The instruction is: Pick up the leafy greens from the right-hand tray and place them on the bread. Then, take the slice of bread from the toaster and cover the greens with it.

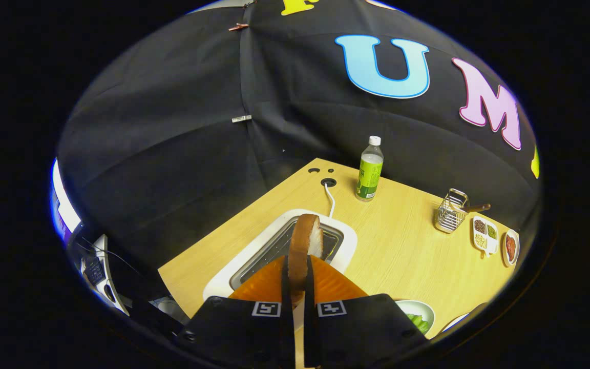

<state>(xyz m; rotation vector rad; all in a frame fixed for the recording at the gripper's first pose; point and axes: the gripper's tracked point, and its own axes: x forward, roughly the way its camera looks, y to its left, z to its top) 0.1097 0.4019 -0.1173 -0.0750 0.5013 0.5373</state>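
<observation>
The slice of bread (305, 245) stands on edge between the two fingers of the gripper (297, 287), its brown crust toward the camera and a strip of pale crumb showing along its right side. Both fingers (286, 282) press flat against its faces — the gripper is clamped on it, with only the slice's thickness between them. The upper half of the slice rises past the fingertips, and its lower end is hidden between the fingers.

Just ahead of and below the gripper sits the toaster (343, 241), white-rimmed with a dark metal slot; the slice appears to be lifted clear of the slot, though the fingers hide the gap, so I cannot be sure. A white cable (330, 200) runs from the toaster's far end to a round hole in the wooden counter (402, 246).

Beyond the toaster and slightly to the right stands a green-labelled bottle (370, 169) with a white cap. Further right are a wire holder (451, 210), a small divided dish (484, 234) of grains and a red-filled dish (510, 247). Close beside the right finger, a white bowl (418, 313) holds the leafy greens (418, 322).
</observation>
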